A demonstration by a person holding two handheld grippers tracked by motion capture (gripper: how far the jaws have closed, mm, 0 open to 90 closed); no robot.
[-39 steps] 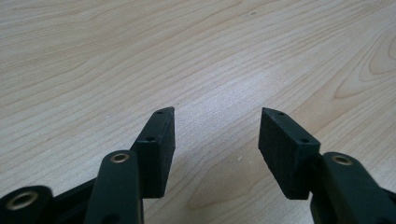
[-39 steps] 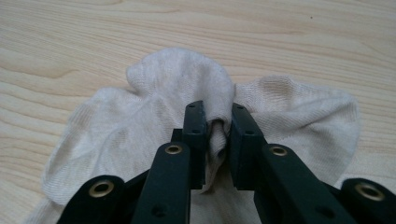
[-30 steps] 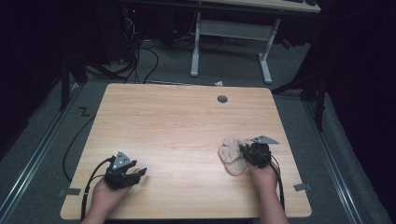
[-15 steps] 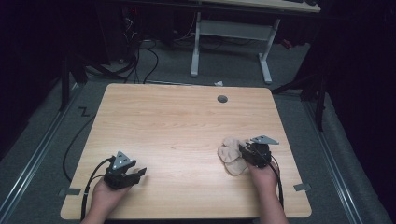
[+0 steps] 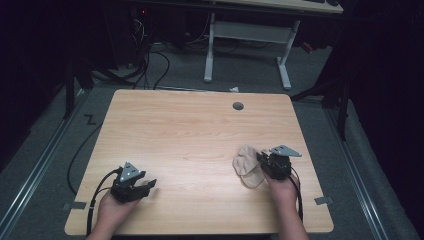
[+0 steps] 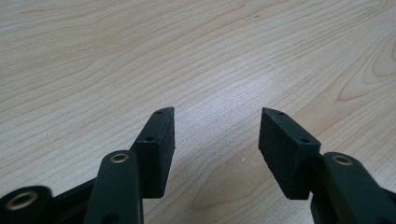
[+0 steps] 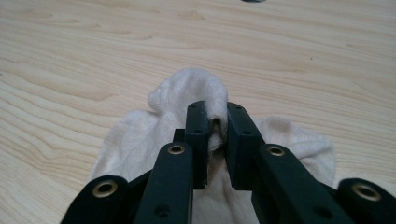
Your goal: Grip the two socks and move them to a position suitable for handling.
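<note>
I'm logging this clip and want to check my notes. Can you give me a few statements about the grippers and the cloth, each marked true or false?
1. The right gripper is pinching a fold of the cream cloth. True.
2. The left gripper holds a corner of the cloth. False: its jaws stand apart with only bare table between them.
3. The cloth lies on the person's right side of the table, seen from the high view. True.
4. The cloth covers the round hole near the table's far edge. False: the hole is uncovered, well away from the cloth.
5. Both grippers are touching each other. False: they sit far apart, near opposite sides of the table.
</note>
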